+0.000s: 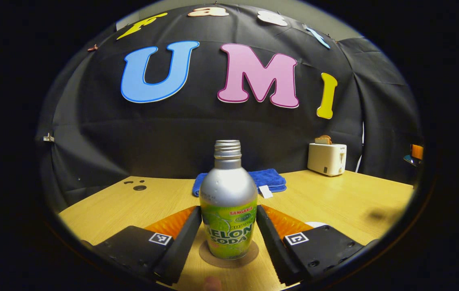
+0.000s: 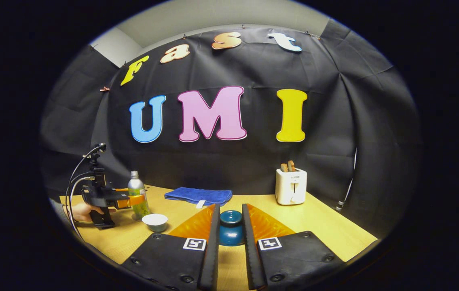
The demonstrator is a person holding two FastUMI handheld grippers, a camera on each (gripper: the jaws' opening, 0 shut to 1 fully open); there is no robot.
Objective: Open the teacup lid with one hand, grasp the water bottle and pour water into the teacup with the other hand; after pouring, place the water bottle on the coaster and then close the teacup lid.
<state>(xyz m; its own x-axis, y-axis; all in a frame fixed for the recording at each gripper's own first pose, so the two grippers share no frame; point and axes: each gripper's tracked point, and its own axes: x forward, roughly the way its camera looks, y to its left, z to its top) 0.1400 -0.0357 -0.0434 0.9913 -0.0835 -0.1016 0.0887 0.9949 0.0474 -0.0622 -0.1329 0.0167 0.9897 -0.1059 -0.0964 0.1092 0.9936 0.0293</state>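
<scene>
Table (image 1: 334,202) wood | bottle (image 1: 228,210) on coaster (image 1: 249,254) | towel (image 1: 269,178), toaster (image 1: 327,158) behind

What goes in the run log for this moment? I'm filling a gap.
left gripper: closed on water bottle, upright on coaster | right gripper: holding lid | teacup: open

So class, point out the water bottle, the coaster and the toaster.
water bottle (image 1: 228,190): left gripper view, silver shoulder.
coaster (image 1: 204,254): left gripper view, bare left edge beneath the bottle.
toaster (image 2: 290,186): right gripper view, front face.
</scene>
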